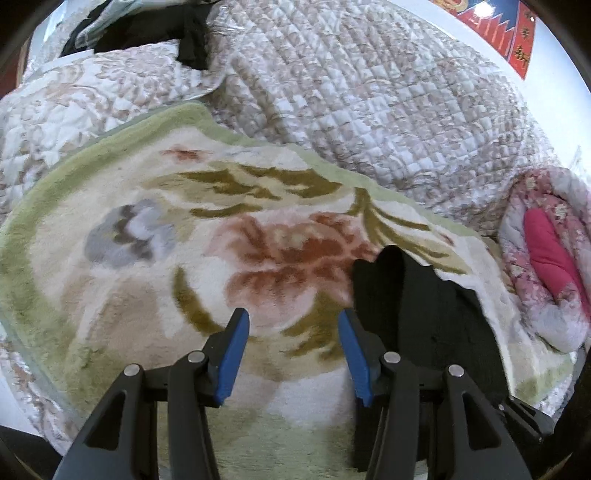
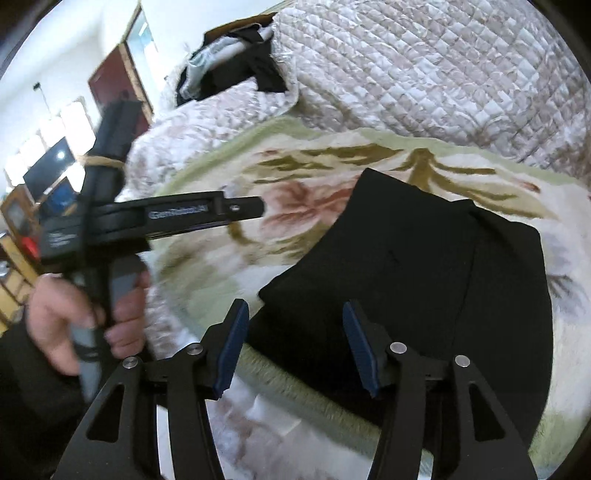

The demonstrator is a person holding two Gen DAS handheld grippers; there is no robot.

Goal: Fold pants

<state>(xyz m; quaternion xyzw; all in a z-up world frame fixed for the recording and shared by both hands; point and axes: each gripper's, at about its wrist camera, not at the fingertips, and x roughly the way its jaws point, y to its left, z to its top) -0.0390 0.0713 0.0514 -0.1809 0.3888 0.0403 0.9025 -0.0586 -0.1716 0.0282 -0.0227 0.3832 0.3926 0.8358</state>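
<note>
The black pants (image 2: 424, 277) lie folded in a compact shape on a floral fleece blanket (image 2: 306, 206). In the left wrist view the pants (image 1: 424, 317) lie just right of my left gripper (image 1: 293, 321), which is open and empty above the blanket (image 1: 147, 266). My right gripper (image 2: 295, 314) is open and empty, hovering over the near left edge of the pants. The left gripper's body (image 2: 110, 221), held in a hand (image 2: 66, 317), shows at the left of the right wrist view.
A quilted beige bedspread (image 1: 369, 92) covers the bed beyond the blanket. A pile of dark clothes (image 1: 147, 26) lies at the far end. A pink floral quilt (image 1: 546, 258) is bunched at the right. Furniture and a door (image 2: 114, 85) stand left of the bed.
</note>
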